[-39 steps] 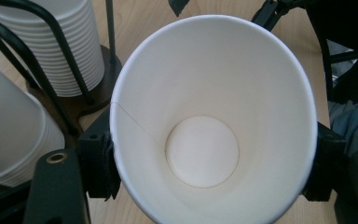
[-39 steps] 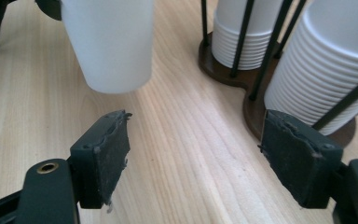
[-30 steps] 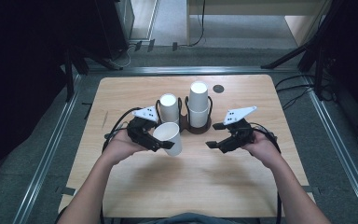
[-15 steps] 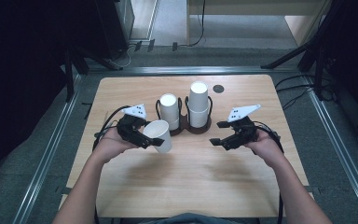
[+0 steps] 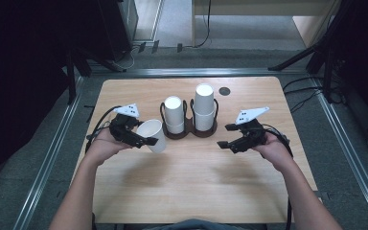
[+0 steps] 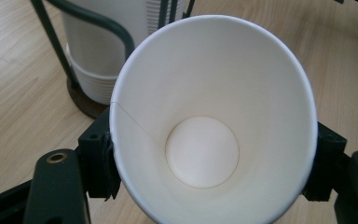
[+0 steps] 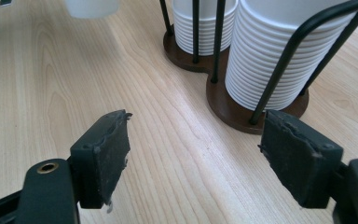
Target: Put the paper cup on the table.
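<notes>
Left gripper view: the left claw [image 6: 209, 172] is clamping a white paper cup [image 6: 214, 121] sideways. Squeezing gently avoids crushing it, I'd say; the right claw [image 7: 205, 163] is gaping empty.

wooden table [image 5: 191, 191], grey floor [image 5: 345, 143] — dark surroundings

Loose paper cups: one [image 5: 152, 135], white
Cup stacks: two, a shorter stack [image 5: 174, 114] and a taller stack [image 5: 204, 106]
Cup holders: one [image 5: 190, 131], dark, with two bays
Grippers: two, left gripper [image 5: 146, 141] and right gripper [image 5: 225, 136]
Tables: one [image 5: 191, 191], wooden
Dark round marks on the tabletop: one [image 5: 224, 91]
</notes>
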The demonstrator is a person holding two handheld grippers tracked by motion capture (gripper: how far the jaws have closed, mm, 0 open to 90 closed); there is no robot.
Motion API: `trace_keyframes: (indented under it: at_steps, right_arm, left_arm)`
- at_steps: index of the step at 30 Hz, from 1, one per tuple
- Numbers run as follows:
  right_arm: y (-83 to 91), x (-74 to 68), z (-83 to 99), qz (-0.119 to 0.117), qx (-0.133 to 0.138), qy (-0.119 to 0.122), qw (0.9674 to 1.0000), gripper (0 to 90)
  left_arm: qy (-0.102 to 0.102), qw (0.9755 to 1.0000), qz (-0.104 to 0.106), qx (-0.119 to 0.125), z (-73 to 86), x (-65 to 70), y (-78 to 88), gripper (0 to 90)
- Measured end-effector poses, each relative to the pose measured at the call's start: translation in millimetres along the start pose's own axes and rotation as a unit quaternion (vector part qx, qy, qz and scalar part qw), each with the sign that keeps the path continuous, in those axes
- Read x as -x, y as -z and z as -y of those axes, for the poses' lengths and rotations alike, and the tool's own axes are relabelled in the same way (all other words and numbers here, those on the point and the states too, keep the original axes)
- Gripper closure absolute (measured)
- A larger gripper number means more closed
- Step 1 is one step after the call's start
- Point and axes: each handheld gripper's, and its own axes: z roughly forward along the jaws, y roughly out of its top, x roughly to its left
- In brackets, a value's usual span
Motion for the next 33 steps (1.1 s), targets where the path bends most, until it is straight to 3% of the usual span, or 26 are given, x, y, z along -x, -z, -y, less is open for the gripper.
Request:
trace_keyframes:
  at_steps: [15, 27, 30, 33]
  right_arm:
    - [2.3, -2.2, 5.4, 0.016, -0.004, 0.006, 0.9998, 23.8]
    - [3.3, -5.2, 10.4, 0.029, -0.004, -0.001, 0.9996, 23.8]
    - [3.8, -5.4, 12.2, 0.031, -0.005, -0.002, 0.9995, 23.7]
    - [4.1, -5.7, 13.8, 0.032, -0.007, -0.003, 0.9995, 23.8]
  left_arm:
    - [0.017, 0.9992, -0.034, -0.009, 5.1, -25.6, 8.5, 25.2]
    - [0.057, 0.9961, -0.068, 0.002, 10.7, -51.3, 13.0, 25.1]
    - [0.059, 0.9952, -0.078, -0.008, 11.2, -55.6, 13.8, 25.1]
    - [0.065, 0.9946, -0.081, -0.003, 11.8, -60.6, 16.2, 25.1]
